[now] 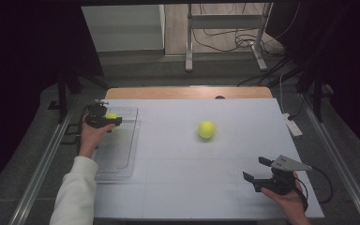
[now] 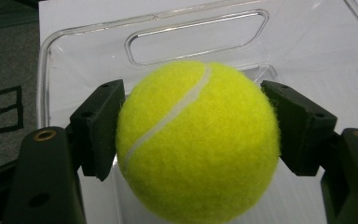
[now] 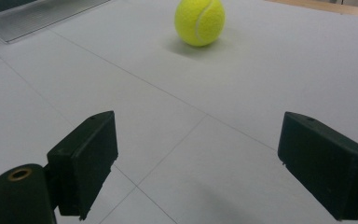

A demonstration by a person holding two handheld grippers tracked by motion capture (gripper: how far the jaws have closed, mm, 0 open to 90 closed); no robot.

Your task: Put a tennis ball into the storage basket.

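Two tennis balls are in play, and I have one of them already: my left tool [image 1: 107, 120] is clamped on the held ball [image 2: 198, 142], its pads pressing the felt from either side. I carry it over the far end of the clear plastic bin [image 1: 122, 154] at the left of the tabletop [image 1: 183, 197]; in the left gripper view the bin's end wall with its cut-out handle sits just beyond the ball, and the bin floor lies beneath it. Whether the ball touches that floor yet I cannot tell (it looks a little above it to me).

My right tool [image 1: 254, 168] rests near the front right corner of the tabletop with its jaws wide apart and nothing between them. It points toward the second ball [image 3: 200, 21], which lies loose on the white surface, well apart from both the bin and the tool.

I judge this to be the dropping-off step for the first ball. Next I need to lower the left tool so the ball is low within the walls, then let the jaws part gently; released from too high, it could bounce or roll out. After that, the right tool has a clear straight reach to the loose ball, whose round shape calls for a centred grip.
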